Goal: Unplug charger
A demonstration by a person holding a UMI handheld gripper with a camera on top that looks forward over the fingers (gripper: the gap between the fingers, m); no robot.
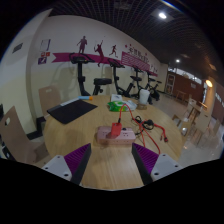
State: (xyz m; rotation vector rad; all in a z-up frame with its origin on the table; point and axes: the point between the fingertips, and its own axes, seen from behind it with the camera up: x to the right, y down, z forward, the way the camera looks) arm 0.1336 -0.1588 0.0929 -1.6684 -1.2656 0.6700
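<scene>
A pale power strip (116, 137) lies on the wooden table (100, 165) just ahead of my fingers. A red charger plug (116, 128) stands upright in it, with a red cable (140, 124) trailing off to the right. My gripper (112, 160) is open and empty, its two purple pads (78, 158) spread wide on either side, a short way back from the strip. Nothing is between the fingers.
Green and white items (120, 103) sit further back on the table. A dark mat (72, 110) lies to the left. Exercise bikes (85, 75) line the far wall. A cardboard box (22, 135) stands at left, more clutter at right (195, 120).
</scene>
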